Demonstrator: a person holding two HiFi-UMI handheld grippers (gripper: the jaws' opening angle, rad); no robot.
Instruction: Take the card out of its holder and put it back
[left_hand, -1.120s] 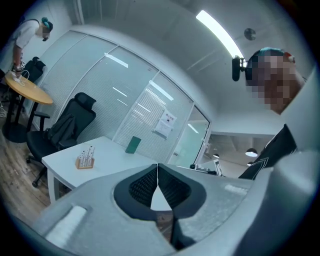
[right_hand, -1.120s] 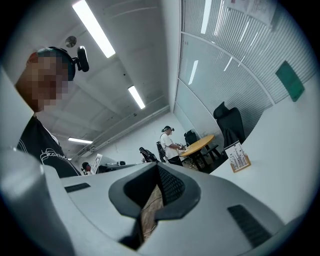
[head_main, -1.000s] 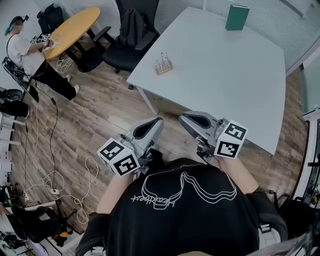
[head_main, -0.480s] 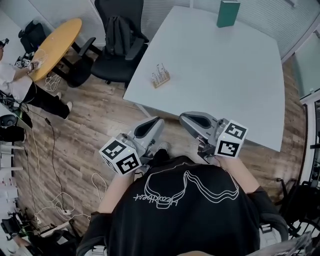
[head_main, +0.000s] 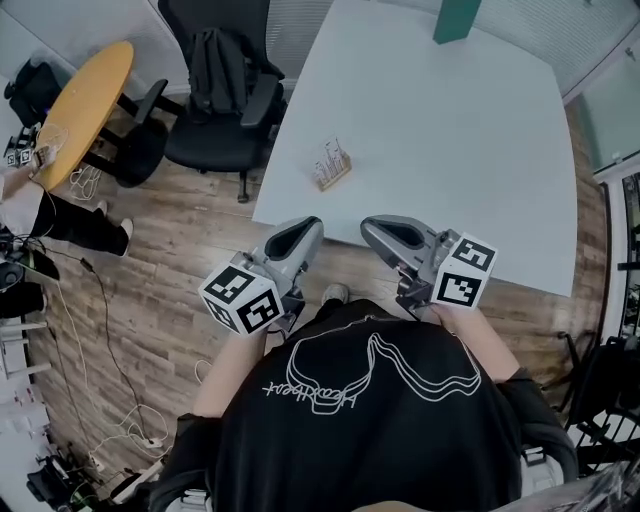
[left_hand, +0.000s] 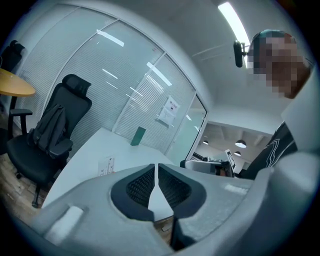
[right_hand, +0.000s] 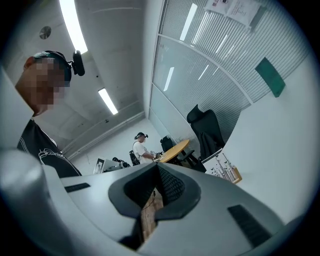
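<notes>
Head view: you hold both grippers close in front of your chest, their tips at the near edge of the white table (head_main: 470, 160).
Left gripper (head_main: 300, 232): your jaws are clenched, tips meeting, with nothing between them.
Right gripper (head_main: 380, 228): your jaws are clenched tip to tip as well, and empty.
Card holder (head_main: 331, 165): it sits on the table near the left edge, ahead of both pairs of jaws and apart from them, closer to the left pair.
Card: thin slips stand upright in the holder; they are too small to tell one from another.
Left gripper view: the holder (left_hand: 106, 166) shows just left of your closed tips (left_hand: 155, 167), with the green book (left_hand: 138, 135) farther ahead.
Right gripper view: the holder (right_hand: 227, 172) lies to the right of your closed tips (right_hand: 156, 170).
Black chair (head_main: 220, 90): it stands off the table's left side, well beyond the left jaws.
</notes>
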